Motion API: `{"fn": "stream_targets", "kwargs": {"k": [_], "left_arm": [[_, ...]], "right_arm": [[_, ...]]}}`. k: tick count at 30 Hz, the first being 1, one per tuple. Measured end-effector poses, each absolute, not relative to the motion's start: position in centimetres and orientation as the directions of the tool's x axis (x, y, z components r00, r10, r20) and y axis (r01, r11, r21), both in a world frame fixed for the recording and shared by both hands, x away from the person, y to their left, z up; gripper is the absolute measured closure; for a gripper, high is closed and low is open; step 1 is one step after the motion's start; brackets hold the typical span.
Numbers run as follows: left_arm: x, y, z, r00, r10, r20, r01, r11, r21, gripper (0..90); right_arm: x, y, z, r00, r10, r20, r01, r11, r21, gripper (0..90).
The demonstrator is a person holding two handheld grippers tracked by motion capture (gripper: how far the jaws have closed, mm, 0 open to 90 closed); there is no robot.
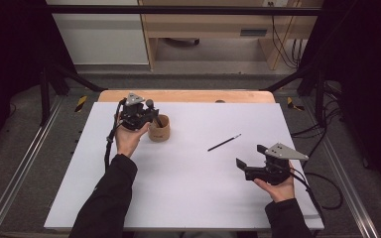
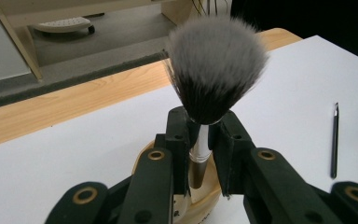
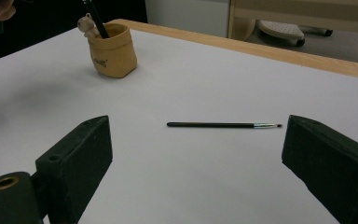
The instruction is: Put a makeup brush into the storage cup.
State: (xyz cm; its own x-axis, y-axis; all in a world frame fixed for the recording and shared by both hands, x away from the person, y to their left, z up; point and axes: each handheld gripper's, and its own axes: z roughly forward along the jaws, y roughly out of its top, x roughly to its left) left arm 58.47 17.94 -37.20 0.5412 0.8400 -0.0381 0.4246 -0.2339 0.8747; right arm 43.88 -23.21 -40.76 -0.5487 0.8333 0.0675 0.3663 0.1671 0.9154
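The left gripper (image 2: 200, 140) pinches the metal ferrule of a fluffy makeup brush (image 2: 214, 70), holding it upright with its handle down inside the tan holder (image 1: 159, 128) at the far left of the white counter (image 1: 178, 188). The right gripper (image 1: 250, 159), jaws spread wide and holding nothing, hovers at the near right. A thin black brush (image 1: 224, 143) lies flat between them, nearer the right gripper.
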Motion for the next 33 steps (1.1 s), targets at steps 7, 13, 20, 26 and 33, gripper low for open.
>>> {"fn": "stream_targets", "kwargs": {"k": [7,13,20,26,33], "left_arm": [[58.6,17.7,-37.9,0.543,0.840,-0.023,0.434,-0.257,0.864,76.6],[58.7,17.3,-38.3,0.546,0.838,-0.012,0.438,-0.274,0.856,76.6],[58.8,16.9,-39.1,0.551,0.834,0.000,0.450,-0.298,0.842,76.6],[58.9,16.6,-39.5,0.555,0.832,0.004,0.455,-0.307,0.836,76.5],[58.9,16.3,-39.8,0.560,0.829,0.006,0.463,-0.319,0.827,76.5]], "right_arm": [[43.9,-23.2,-40.8,-0.550,0.833,0.066,0.366,0.169,0.915,8.8],[43.9,-23.2,-40.8,-0.550,0.833,0.065,0.365,0.170,0.915,8.8],[43.9,-23.1,-40.8,-0.552,0.831,0.066,0.368,0.171,0.914,8.8],[43.9,-23.2,-40.8,-0.550,0.832,0.067,0.368,0.170,0.914,8.8],[43.9,-23.2,-40.8,-0.550,0.832,0.066,0.367,0.170,0.914,8.8]]}}
